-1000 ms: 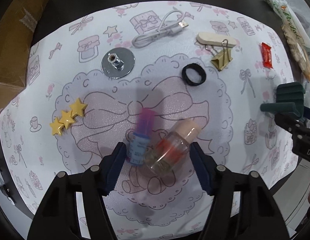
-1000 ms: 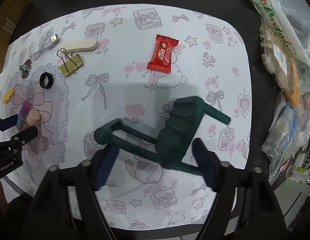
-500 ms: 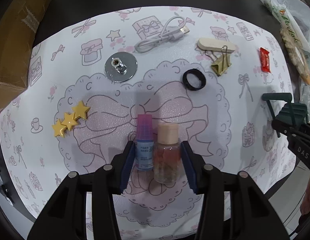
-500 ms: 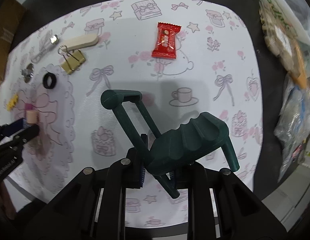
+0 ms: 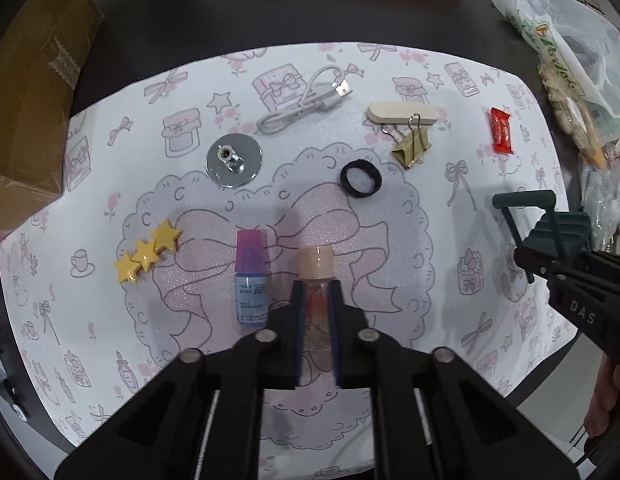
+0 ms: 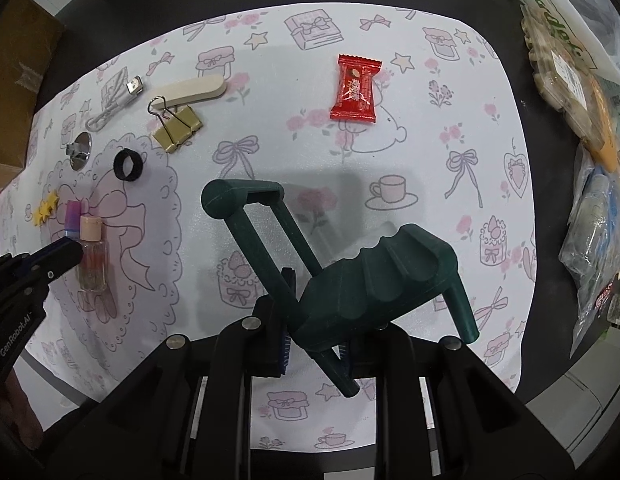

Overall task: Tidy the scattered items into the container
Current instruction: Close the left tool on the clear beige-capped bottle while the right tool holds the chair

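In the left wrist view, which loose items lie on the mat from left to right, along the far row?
Chrome disc → white USB cable → beige stick → red candy wrapper.

Disc [image 5: 234, 159]: I see mirror-polished metal
Green tool [image 6: 374, 280]: grainy matt plastic
Candy wrapper [image 6: 355, 89]: glossy red foil
Bottle [image 5: 316, 300]: clear, smooth plastic
Mat [image 5: 110, 160]: I read it as faintly pebbled

Green plastic piece [image 6: 374, 280] between right gripper [image 6: 314, 344] fingers

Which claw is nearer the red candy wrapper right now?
Right. The right claw, shut on the green plastic piece, sits below the red candy wrapper; the left claw is far across the mat.
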Motion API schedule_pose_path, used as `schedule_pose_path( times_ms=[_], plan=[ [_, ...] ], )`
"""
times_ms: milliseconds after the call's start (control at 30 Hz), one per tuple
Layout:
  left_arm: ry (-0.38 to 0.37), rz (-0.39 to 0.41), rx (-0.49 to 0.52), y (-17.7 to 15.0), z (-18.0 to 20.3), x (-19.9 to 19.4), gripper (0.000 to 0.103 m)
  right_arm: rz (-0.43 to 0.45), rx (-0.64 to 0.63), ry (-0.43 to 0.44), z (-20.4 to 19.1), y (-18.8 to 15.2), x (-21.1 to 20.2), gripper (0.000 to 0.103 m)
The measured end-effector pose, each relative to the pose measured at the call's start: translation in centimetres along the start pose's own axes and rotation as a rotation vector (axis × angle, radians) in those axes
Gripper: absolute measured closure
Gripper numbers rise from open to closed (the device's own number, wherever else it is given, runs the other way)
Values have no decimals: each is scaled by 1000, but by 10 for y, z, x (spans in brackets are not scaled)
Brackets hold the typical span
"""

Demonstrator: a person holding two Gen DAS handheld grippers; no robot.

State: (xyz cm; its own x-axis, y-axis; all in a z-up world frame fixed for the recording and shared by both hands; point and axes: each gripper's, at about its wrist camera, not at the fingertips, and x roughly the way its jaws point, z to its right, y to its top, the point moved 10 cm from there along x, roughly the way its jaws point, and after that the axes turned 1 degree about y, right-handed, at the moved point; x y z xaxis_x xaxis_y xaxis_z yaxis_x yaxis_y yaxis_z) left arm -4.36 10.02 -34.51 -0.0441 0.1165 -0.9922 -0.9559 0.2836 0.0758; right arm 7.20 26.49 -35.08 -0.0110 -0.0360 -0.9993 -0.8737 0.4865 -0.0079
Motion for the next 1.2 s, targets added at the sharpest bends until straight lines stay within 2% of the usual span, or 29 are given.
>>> schedule_pose_path(
  times_ms=[100, 167, 433, 767, 867, 1000, 1200],
  plan=[
    [6, 8, -8, 5, -6, -14, 103, 3, -6, 5, 0, -1, -2, 84],
    [16, 15, -15, 23, 2, -29, 103, 7, -4, 5, 1, -2, -4, 84],
    [24, 69, -43, 24, -13, -48, 103, 33, -8, 7, 5, -2, -16, 84],
    [16, 124, -66, 32, -8, -66, 103, 60, -21, 19, 9, -1, -30, 84],
    [17, 112, -77, 31, -12, -64, 103, 61, -26, 23, 16, 0, -23, 84],
    [15, 78, -85, 30, -16, -52, 102, 56, -37, 24, -19, 22, 0, 84],
    [30, 28, -69, 30, -15, -28, 101, 45, -45, 27, -21, 25, 6, 84]
  ],
)
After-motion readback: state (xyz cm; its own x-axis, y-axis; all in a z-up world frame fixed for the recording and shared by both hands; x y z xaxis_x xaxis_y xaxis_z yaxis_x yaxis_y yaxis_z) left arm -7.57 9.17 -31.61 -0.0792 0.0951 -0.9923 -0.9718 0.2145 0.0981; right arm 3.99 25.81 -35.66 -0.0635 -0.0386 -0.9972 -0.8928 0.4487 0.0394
